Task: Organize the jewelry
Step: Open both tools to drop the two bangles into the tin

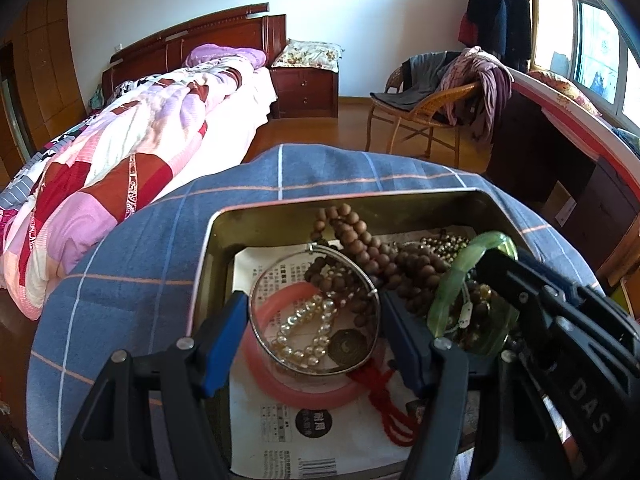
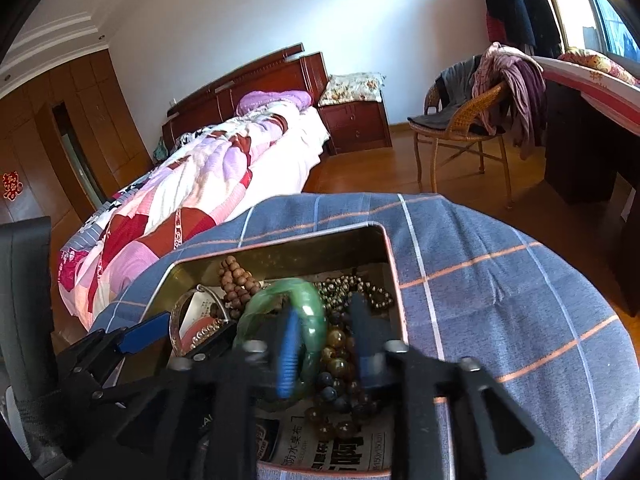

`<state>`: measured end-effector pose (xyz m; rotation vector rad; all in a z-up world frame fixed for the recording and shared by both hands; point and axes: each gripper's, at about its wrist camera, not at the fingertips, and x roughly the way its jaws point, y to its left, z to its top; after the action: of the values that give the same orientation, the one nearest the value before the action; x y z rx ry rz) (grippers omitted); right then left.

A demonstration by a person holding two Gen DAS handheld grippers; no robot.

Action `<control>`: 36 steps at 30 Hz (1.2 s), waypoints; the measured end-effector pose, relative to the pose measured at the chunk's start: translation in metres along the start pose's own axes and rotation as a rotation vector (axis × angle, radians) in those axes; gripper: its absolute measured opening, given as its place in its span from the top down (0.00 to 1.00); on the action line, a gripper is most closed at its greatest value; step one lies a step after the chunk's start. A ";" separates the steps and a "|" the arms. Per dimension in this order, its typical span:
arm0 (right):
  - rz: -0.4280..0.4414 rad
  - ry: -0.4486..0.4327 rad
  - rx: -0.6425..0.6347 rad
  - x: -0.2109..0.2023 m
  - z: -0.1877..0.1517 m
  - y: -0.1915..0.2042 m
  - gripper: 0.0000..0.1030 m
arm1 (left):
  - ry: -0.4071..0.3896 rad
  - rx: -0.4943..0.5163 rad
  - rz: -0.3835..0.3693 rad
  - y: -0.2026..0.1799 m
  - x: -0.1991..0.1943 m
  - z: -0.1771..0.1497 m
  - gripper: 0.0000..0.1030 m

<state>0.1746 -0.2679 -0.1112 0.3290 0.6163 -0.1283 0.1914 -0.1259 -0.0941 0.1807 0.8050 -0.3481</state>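
A metal tin lined with newspaper holds the jewelry: brown wooden beads, a pearl bracelet, a pink bangle, a thin silver hoop, red cord and a green jade bangle. My left gripper is open, its blue fingers on either side of the silver hoop. My right gripper is open inside the tin, one finger through the green bangle, above amber beads. It also shows in the left wrist view.
The tin rests on a round table under a blue checked cloth. Beyond it are a bed, a nightstand, a wicker chair with clothes and a desk at the right.
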 end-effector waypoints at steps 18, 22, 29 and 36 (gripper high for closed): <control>-0.001 -0.070 0.041 -0.013 0.006 -0.007 0.50 | -0.061 0.019 0.086 0.002 -0.018 0.007 0.04; -0.014 -0.063 0.066 -0.011 0.006 -0.013 0.50 | -0.058 0.010 0.085 0.002 -0.018 0.007 0.01; -0.056 -0.088 0.047 -0.015 0.005 -0.010 0.49 | -0.056 -0.003 0.112 0.004 -0.022 0.001 0.00; -0.133 -0.126 -0.022 -0.023 0.003 0.000 0.49 | -0.052 -0.031 0.120 0.011 -0.028 -0.007 0.00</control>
<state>0.1570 -0.2686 -0.0956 0.2567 0.5144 -0.2682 0.1730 -0.1074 -0.0781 0.1895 0.7447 -0.2265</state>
